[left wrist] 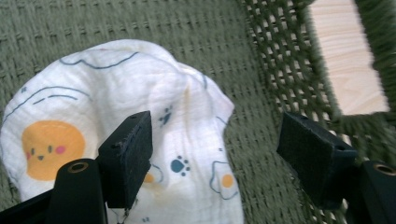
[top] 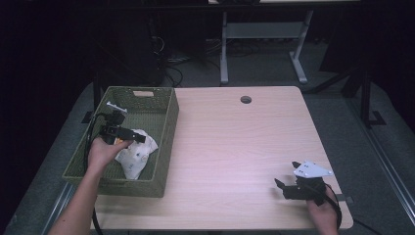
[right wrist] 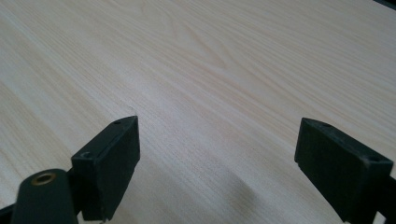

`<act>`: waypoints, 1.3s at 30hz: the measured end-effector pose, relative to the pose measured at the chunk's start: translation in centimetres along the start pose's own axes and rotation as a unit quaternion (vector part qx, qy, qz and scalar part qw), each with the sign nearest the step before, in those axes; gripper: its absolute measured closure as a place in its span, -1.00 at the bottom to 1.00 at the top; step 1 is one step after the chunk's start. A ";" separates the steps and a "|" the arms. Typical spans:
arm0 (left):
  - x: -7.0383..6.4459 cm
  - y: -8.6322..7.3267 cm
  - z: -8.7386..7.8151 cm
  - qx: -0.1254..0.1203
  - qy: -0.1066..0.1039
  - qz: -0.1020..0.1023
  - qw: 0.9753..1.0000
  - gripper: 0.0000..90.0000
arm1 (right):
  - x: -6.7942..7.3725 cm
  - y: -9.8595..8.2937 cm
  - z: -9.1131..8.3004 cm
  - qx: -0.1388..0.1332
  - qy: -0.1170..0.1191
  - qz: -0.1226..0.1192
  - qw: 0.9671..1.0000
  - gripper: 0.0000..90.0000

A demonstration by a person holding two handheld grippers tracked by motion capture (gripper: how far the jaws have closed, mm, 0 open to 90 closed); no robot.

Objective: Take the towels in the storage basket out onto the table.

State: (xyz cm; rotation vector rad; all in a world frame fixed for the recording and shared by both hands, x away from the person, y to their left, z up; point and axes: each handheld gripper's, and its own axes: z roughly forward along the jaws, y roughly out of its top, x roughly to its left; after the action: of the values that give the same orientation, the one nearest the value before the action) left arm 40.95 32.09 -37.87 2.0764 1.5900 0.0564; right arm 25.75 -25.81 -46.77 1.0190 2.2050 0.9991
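One pale wood-grain desk [top: 235, 147] is being cut off along its near edge in the high view. One rectangular green woven basket [top: 166, 142] is being carried at its left end, with one crumpled white printed cloth [top: 136, 155] lying inside, partly hidden by the left gripper [top: 139, 138], whose jaws are being held apart above it. The right gripper [top: 288, 175], jaws also apart, is being held over bare wood.

I see the woven basket [top: 166, 128] sitting at the table's [top: 235, 147] left edge with a printed cloth [top: 137, 155] lying inside it toward its near right side, and a cable hole [top: 245, 99] near the table's far edge.
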 end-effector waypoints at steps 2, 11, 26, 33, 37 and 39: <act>0.4 0.0 0.1 0.002 0.018 0.003 1.000 -0.37 | 0.0 0.0 0.0 0.000 0.000 0.000 1.000 -0.70; 0.5 0.4 1.3 0.040 0.070 0.015 0.997 -0.33 | 0.0 0.0 0.1 0.001 0.000 -0.002 1.000 -0.70; 0.9 1.1 4.4 0.133 0.169 0.027 0.976 -0.04 | 0.0 0.0 0.0 0.000 0.001 -0.002 1.000 -0.70; 0.7 1.0 5.3 0.157 0.164 0.031 0.973 0.11 | 0.0 0.0 0.1 0.001 0.001 -0.001 1.000 -0.70; 0.4 1.0 5.5 0.156 0.167 0.041 0.973 0.21 | 0.0 0.0 0.1 0.000 0.001 -0.003 1.000 -0.70; 0.4 0.9 5.5 0.156 0.167 0.042 0.973 0.26 | 0.0 0.0 0.1 0.000 0.001 -0.003 1.000 -0.70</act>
State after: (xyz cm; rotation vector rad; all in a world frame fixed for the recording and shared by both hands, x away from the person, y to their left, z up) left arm 43.75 30.24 -42.28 2.4820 1.8008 0.2072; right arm 25.76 -25.75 -46.81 1.0116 2.2079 0.9994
